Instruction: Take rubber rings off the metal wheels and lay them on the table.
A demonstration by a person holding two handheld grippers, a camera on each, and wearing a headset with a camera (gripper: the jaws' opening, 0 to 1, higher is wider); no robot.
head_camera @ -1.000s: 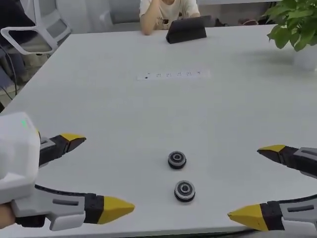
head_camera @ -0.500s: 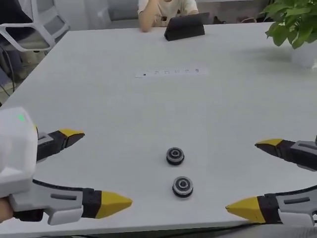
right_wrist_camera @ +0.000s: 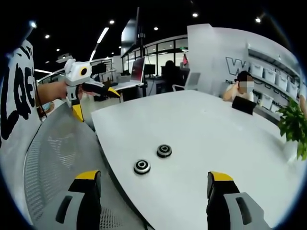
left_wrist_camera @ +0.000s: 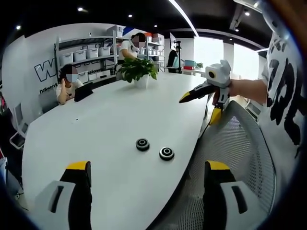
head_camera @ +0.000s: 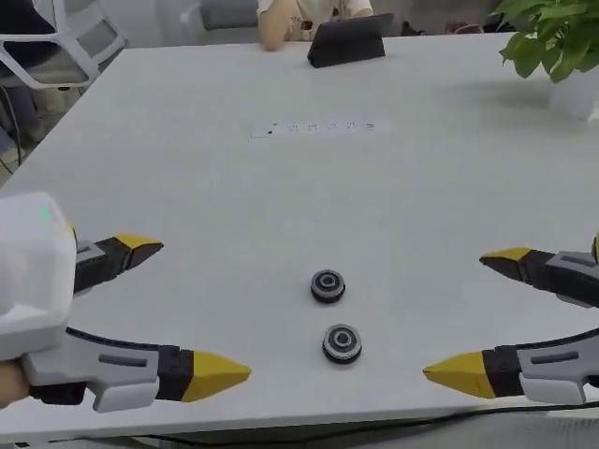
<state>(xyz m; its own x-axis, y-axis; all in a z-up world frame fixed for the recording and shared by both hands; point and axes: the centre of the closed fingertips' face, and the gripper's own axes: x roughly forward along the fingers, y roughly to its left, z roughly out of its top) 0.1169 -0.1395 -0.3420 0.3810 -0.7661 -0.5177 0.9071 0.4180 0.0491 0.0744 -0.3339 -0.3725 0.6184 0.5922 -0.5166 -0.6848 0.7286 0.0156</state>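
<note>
Two wheels (head_camera: pixel 328 286) near table's (head_camera: pixel 281 187) front edge, left tongs (head_camera: pixel 194 310), right tongs (head_camera: pixel 463 315) agape.

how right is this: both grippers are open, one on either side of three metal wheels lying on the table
One thing is wrong: there are two wheels, not three. The head view shows the far wheel and the near wheel lying on the table. The left gripper and the right gripper are both open, one on either side of them.
</note>
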